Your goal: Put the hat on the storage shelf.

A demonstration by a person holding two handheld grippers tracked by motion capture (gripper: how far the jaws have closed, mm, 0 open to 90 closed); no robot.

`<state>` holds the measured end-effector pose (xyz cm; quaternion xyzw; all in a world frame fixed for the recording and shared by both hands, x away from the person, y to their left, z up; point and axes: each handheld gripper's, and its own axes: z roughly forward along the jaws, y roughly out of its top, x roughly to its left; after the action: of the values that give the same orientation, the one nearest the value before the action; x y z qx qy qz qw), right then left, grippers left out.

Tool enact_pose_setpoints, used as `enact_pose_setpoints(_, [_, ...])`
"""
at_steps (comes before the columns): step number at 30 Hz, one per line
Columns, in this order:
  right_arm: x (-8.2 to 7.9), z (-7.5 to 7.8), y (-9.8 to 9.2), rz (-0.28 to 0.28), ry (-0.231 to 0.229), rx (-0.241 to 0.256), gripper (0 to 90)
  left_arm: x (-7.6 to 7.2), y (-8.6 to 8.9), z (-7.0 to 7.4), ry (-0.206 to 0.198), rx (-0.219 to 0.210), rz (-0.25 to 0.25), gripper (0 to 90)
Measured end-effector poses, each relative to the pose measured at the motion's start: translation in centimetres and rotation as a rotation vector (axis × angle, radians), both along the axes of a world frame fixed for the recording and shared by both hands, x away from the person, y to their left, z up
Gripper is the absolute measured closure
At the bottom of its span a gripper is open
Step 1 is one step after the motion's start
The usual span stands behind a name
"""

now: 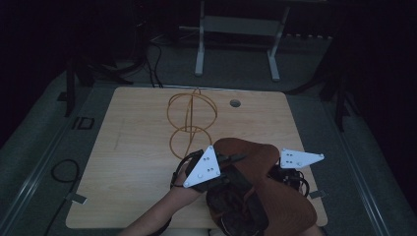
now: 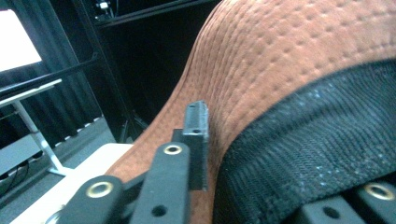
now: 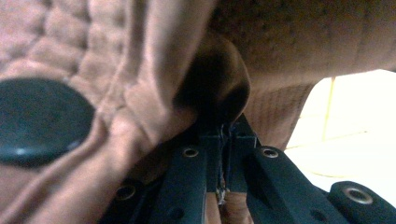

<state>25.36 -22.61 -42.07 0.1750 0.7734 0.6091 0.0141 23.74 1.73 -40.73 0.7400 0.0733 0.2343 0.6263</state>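
The brown garment [image 1: 275,191] hung lifted over the near edge of the surface [image 1: 133,162], between the two grippers. The left gripper [image 1: 231,160], held in a hand [image 1: 184,189] reaching in from below, had its jaws spread around the garment's black mesh lining [image 2: 317,149]. The right gripper [image 3: 224,140] had its jaws clenched on a fold of brown cloth beside a dark button [image 3: 39,121]. An orange cord [image 1: 189,118] lay looped farther back.

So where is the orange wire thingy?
In the high view the orange wire hanger lies on the wooden table, toward its far middle, left of the round hole and beyond the brown garment.
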Motion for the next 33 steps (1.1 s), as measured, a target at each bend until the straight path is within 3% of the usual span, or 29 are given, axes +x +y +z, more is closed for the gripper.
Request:
enact_pose_setpoints(8, [0.2,0.7,-0.8,-0.022,-0.016,0.015,87.7,0.0,1.1,0.7,0.025,-0.005,0.016,60.1])
enact_pose_setpoints(17, [0.7,2.0,-3.6,-0.123,-0.044,0.077,87.7,0.2,2.8,0.3,0.052,-0.006,0.072,50.4])
enact_pose_setpoints(25, [1.6,4.1,-6.6,-0.251,-0.076,0.131,87.6,0.4,4.6,-1.4,0.092,0.018,0.126,47.9])
enact_pose_setpoints(28, [2.0,4.6,-7.2,-0.273,-0.084,0.145,87.6,0.4,5.1,-2.0,0.103,0.027,0.139,45.7])
enact_pose_setpoints(33, [3.6,6.3,-8.0,-0.349,-0.113,0.15,87.7,0.6,7.1,-4.0,0.157,0.053,0.196,40.0])
